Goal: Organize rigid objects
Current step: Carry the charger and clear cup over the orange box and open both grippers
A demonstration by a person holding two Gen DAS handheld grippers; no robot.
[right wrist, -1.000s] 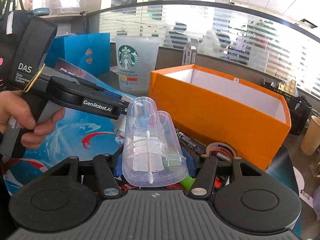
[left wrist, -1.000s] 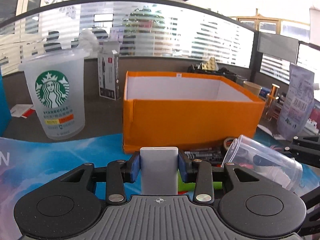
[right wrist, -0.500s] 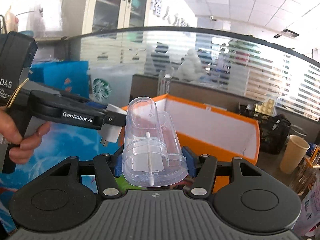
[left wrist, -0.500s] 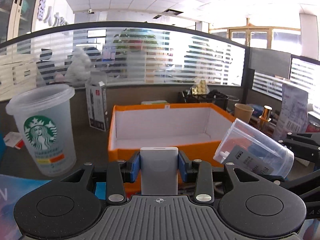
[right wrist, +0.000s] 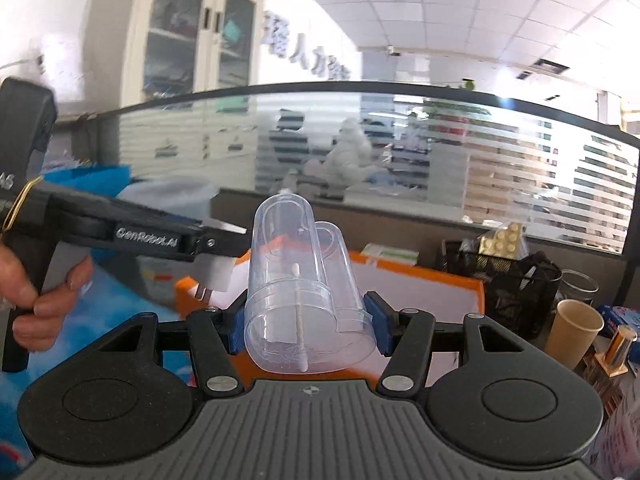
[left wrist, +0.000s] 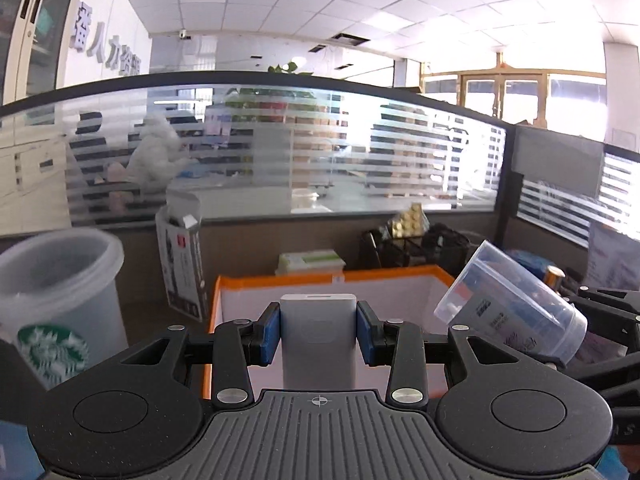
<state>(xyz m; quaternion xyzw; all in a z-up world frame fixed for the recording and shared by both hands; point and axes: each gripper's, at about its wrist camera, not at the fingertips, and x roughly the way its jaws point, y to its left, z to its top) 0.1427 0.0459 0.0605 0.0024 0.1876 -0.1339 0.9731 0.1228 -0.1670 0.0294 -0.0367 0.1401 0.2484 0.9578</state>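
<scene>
Left gripper [left wrist: 318,338] pinching grey rectangular plastic adapter [left wrist: 318,336], right gripper [right wrist: 306,326] pinching clear plastic container [right wrist: 304,292]; both hovering lower-centre over orange cardboard box [left wrist: 400,274]. Lower inside walls before releasing.

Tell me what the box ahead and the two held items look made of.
Orange box: likely cardboard, matte orange outside, white inside, thin folded walls. White charger block in the left gripper: smooth plastic, apparently; metal prongs show in the right view. Clear container in the right gripper: transparent glossy plastic, probably.
</scene>
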